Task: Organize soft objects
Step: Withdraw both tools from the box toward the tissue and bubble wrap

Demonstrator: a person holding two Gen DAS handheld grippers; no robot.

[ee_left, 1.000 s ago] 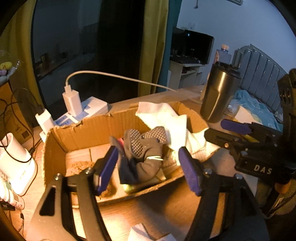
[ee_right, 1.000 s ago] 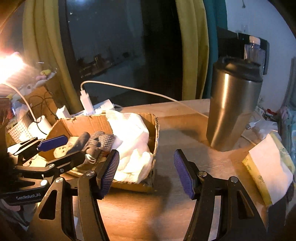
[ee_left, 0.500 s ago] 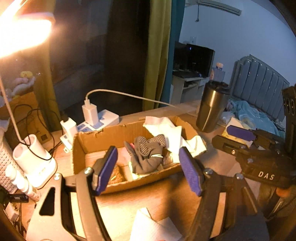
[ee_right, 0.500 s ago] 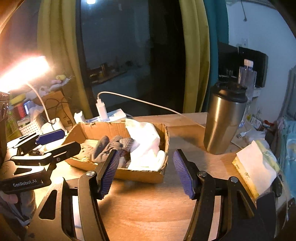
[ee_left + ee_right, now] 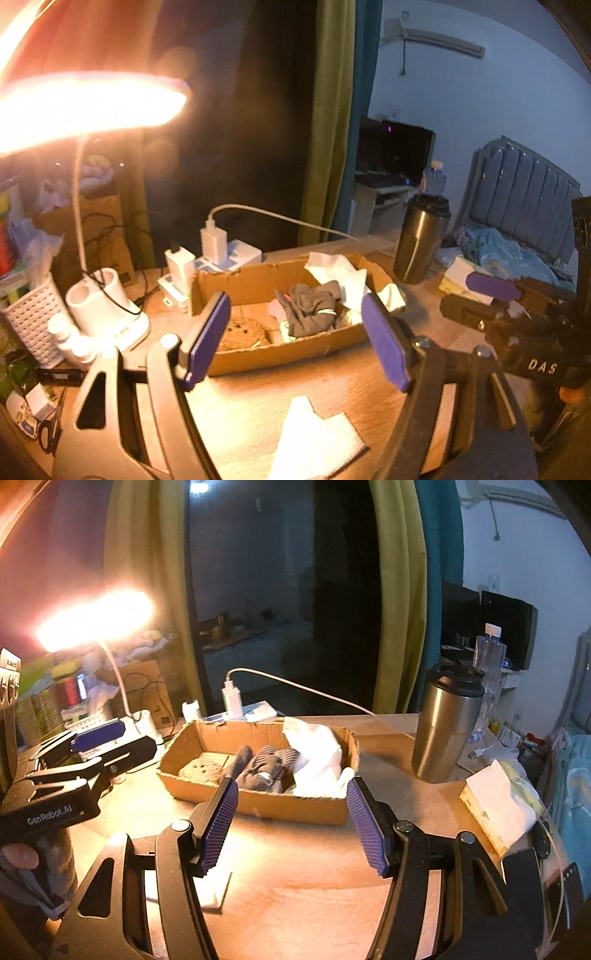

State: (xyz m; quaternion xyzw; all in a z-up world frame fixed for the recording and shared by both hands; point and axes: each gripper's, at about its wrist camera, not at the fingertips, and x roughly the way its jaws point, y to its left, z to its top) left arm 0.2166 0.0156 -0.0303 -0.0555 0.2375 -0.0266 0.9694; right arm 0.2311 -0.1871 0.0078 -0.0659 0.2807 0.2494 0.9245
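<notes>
A shallow cardboard box (image 5: 295, 350) (image 5: 258, 805) sits on the wooden table. In it lie a grey glove (image 5: 310, 310) (image 5: 266, 768), a white cloth (image 5: 343, 277) (image 5: 317, 753) at its right end and a brown round pad (image 5: 243, 332) (image 5: 201, 768). My left gripper (image 5: 295, 343) is open and empty, held back above the table before the box. My right gripper (image 5: 291, 823) is open and empty, also short of the box. Each gripper shows in the other's view, the right one (image 5: 491, 288) and the left one (image 5: 96, 734). A white tissue (image 5: 314, 443) lies on the table near me.
A steel tumbler (image 5: 421, 240) (image 5: 447, 723) stands right of the box, a tissue pack (image 5: 498, 808) beyond it. A lit desk lamp (image 5: 85, 103), white holder (image 5: 103, 306), charger strip with cable (image 5: 218, 251) and a white basket (image 5: 26, 321) crowd the left. A water bottle (image 5: 487, 664) stands behind.
Both grippers have drawn back and risen away from the box. The box and its contents look smaller. The glove stays in the box.
</notes>
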